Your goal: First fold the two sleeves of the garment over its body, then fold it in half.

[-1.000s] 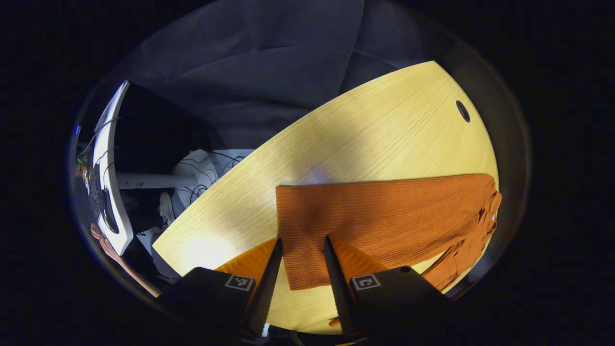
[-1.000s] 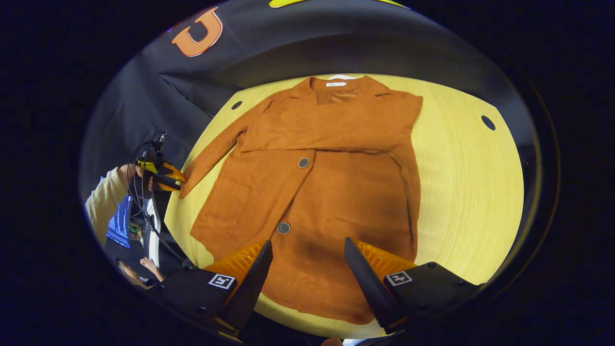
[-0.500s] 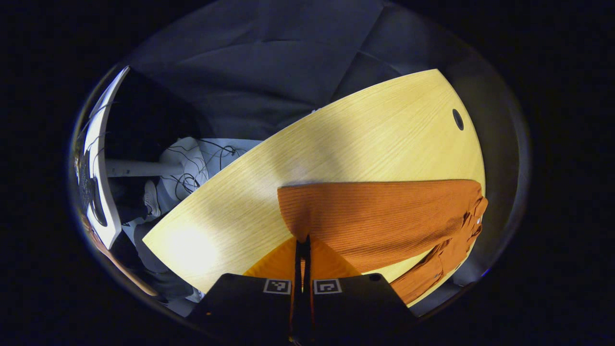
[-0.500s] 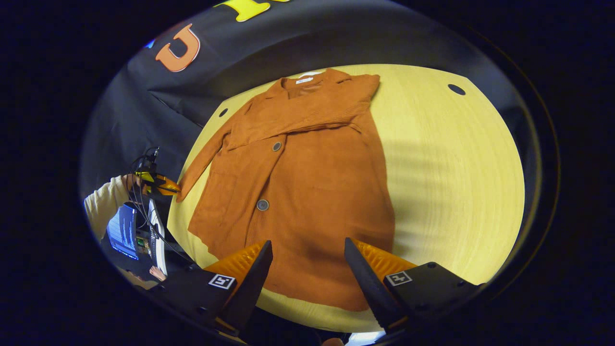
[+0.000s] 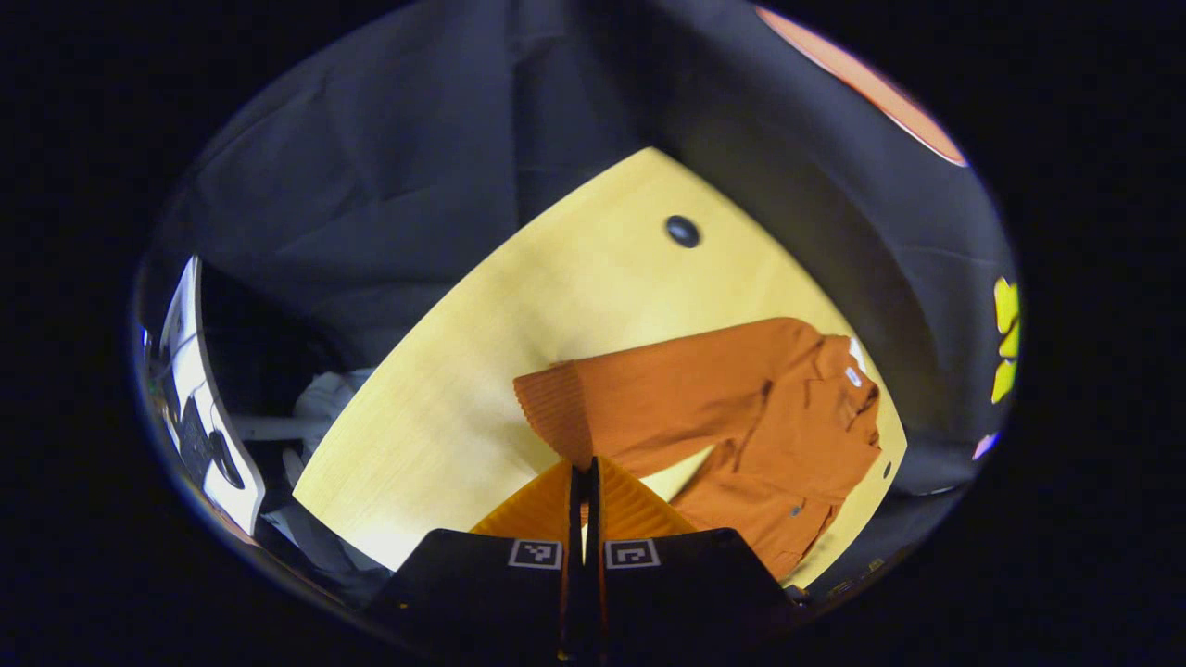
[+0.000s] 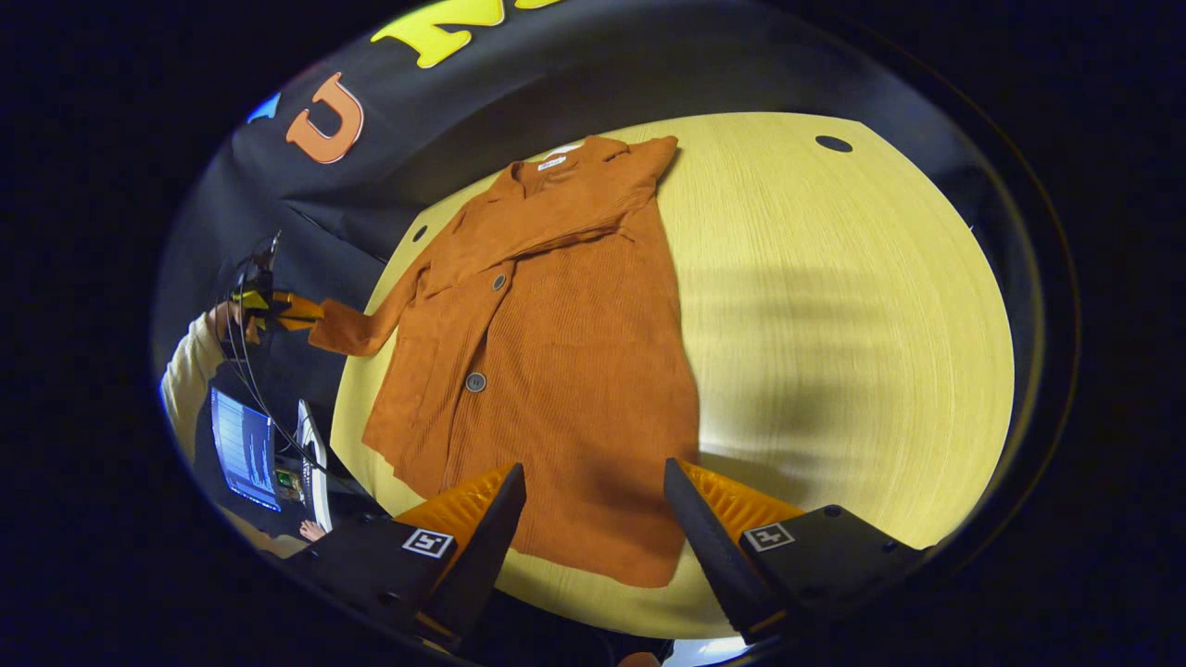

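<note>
The left hand-held gripper [image 5: 585,472] is pinched tight on the coat's sleeve [image 5: 649,394], lifting it. The right hand-held gripper [image 6: 593,519] is wide open, holding nothing, above the coat [image 6: 556,352] on the counter [image 6: 834,324].

A pale wooden tabletop [image 6: 834,306] with dark cable holes [image 5: 683,231] stands before black cloth walls [image 5: 389,167]; a lit monitor [image 6: 243,449] glows beside it.

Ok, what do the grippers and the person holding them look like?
Each gripper, left gripper and right gripper, has two tapered, ribbed fingers on black blocks bearing small square black-and-white markers. Dark cables trail from the left gripper, held by someone in a cream long sleeve.
</note>
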Motion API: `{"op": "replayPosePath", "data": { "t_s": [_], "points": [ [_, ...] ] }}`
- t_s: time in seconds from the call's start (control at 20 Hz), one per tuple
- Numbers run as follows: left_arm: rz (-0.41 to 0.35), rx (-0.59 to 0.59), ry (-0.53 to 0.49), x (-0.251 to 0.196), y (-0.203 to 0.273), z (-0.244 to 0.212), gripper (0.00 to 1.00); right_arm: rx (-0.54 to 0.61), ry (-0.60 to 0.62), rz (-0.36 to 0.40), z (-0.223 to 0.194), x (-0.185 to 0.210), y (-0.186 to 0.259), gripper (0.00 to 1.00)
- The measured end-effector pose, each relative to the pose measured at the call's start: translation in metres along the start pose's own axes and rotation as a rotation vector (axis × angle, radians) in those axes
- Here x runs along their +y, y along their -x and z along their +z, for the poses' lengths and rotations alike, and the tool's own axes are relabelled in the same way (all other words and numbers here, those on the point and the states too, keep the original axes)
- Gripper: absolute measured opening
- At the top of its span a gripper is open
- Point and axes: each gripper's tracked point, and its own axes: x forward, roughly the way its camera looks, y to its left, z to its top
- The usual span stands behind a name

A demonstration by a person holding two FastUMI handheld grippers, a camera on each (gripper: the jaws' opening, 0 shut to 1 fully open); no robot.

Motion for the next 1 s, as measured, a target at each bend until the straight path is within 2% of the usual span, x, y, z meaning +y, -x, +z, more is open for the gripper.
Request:
{"op": "replayPosePath", "data": {
  "t_s": [0.2,0.45,0.55,0.6,0.7,0.8,0.9,0.95,1.0],
  "points": [
    [-0.04,-0.029,-0.189,-0.112,0.006,-0.01,0.03,-0.052,-0.023,0.022,0.013,-0.016,0.01,0.97],
    [-0.144,-0.045,-0.383,-0.263,-0.013,-0.046,0.03,-0.087,-0.06,0.003,0.005,-0.056,0.027,0.97],
    [-0.213,-0.029,-0.44,-0.325,-0.024,-0.07,0.03,-0.096,-0.099,-0.007,-0.004,-0.072,0.037,0.97],
    [-0.246,-0.022,-0.461,-0.354,-0.029,-0.082,0.03,-0.102,-0.116,-0.01,-0.01,-0.081,0.041,0.93],
    [-0.289,0.001,-0.502,-0.405,-0.041,-0.106,0.03,-0.103,-0.147,-0.032,-0.022,-0.1,0.048,0.97],
    [-0.315,0.018,-0.526,-0.445,-0.053,-0.124,0.03,-0.101,-0.166,-0.071,-0.031,-0.118,0.056,0.97],
    [-0.282,0.016,-0.52,-0.47,-0.067,-0.129,0.03,-0.108,-0.174,-0.102,-0.034,-0.127,0.059,0.97],
    [-0.272,0.011,-0.504,-0.481,-0.074,-0.128,0.03,-0.118,-0.176,-0.108,-0.036,-0.13,0.062,0.93],
    [-0.256,0.011,-0.502,-0.462,-0.099,-0.147,0.03,-0.124,-0.18,-0.11,-0.039,-0.131,0.063,0.93]
  ]
}}
